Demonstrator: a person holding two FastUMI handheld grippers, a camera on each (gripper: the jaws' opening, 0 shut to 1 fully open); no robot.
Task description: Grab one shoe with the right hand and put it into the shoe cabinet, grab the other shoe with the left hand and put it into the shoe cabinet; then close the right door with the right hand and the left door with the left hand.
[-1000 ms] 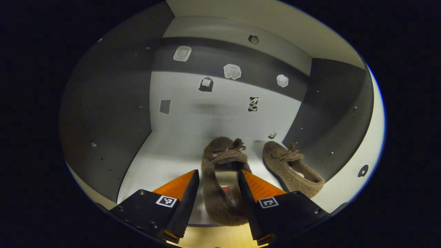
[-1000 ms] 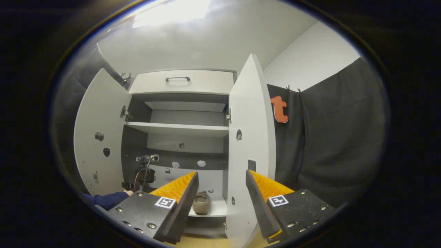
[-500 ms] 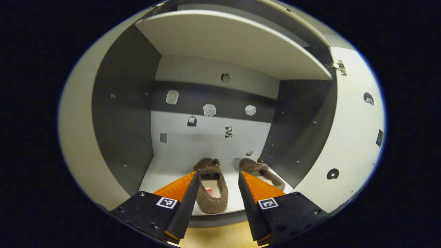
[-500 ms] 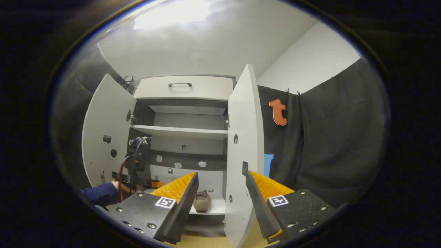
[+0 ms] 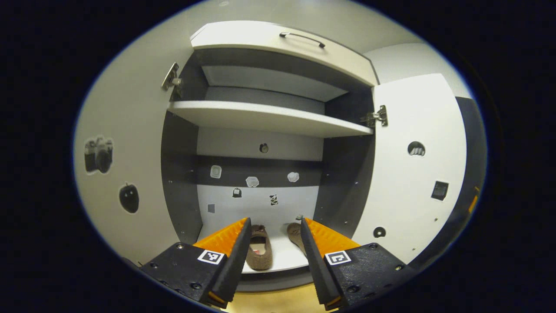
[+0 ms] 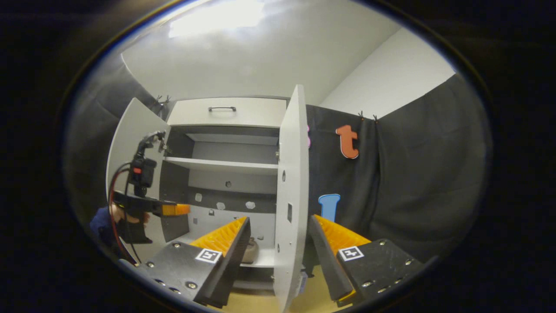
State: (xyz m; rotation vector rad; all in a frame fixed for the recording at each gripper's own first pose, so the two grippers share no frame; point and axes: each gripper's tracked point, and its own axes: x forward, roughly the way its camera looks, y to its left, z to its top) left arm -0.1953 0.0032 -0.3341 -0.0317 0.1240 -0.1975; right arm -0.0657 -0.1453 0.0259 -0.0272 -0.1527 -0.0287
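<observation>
Right gripper view puts the right door [image 6: 290,195] almost edge-on straight ahead of the right hand-held gripper [image 6: 278,256], its thin edge standing upright between the two spread fingers, with the door's lower part nearest them. The fingers stand wide apart and hold nothing; whether either one touches the door cannot be told. The door runs tall and vertical, hinged at the cabinet's right side, so closing it looks like a push leftward across that panel, and the right hand is clearly the nearer one for it.

Behind the door, one shoe [image 6: 249,253] sits on the bottom shelf [image 6: 265,260] of the shoe cabinet [image 6: 226,130]. In the left gripper view both shoes lie side by side on that shelf, the left shoe [image 5: 259,253] with its long axis pointing into the cabinet and the right shoe [image 5: 295,234] partly hidden by a finger.

The left hand-held gripper [image 5: 271,265] hangs in front of the opening, spread wide and empty. The left door [image 5: 126,174] stands open on its left side, near that hand.
</observation>
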